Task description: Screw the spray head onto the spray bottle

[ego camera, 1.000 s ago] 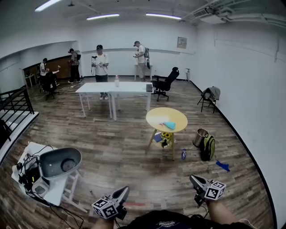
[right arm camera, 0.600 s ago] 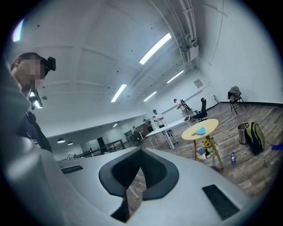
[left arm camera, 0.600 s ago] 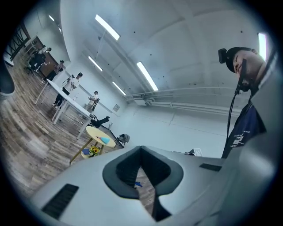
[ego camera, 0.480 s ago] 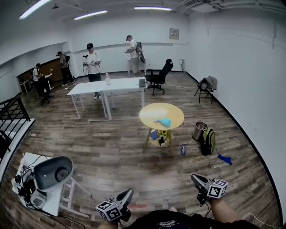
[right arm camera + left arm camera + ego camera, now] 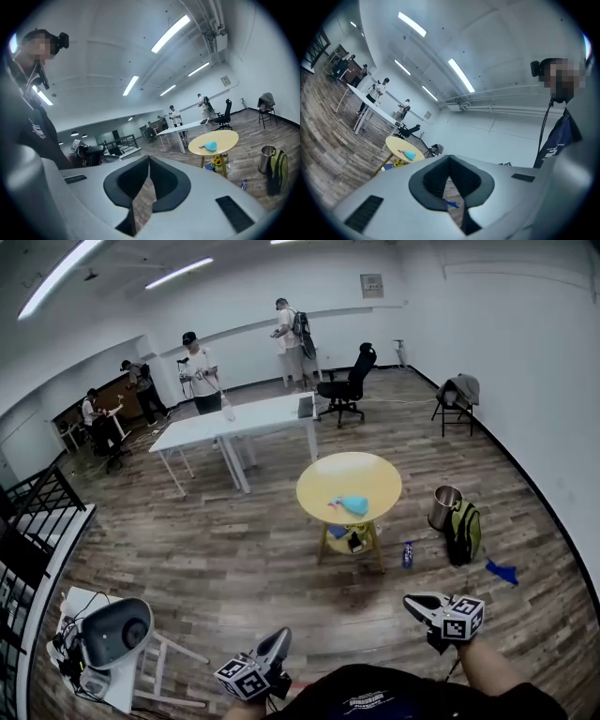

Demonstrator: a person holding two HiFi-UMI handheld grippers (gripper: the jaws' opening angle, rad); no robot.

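nothing of the task is done yet: the left gripper (image 5: 279,638) and right gripper (image 5: 412,600) have their fingers closed on nothing, well apart from the round yellow worktop (image 5: 323,479) where a pale blue object (image 5: 353,505), likely the spray bottle, lies.

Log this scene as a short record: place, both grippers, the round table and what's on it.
place: large room, wood floor
left gripper: shut, empty, held low
right gripper: shut, empty, held low
round table: yellow, some way ahead of both grippers
on table: one blue item, too far to identify
floor by table: bin, backpack, small bottle
background: white tables, several people
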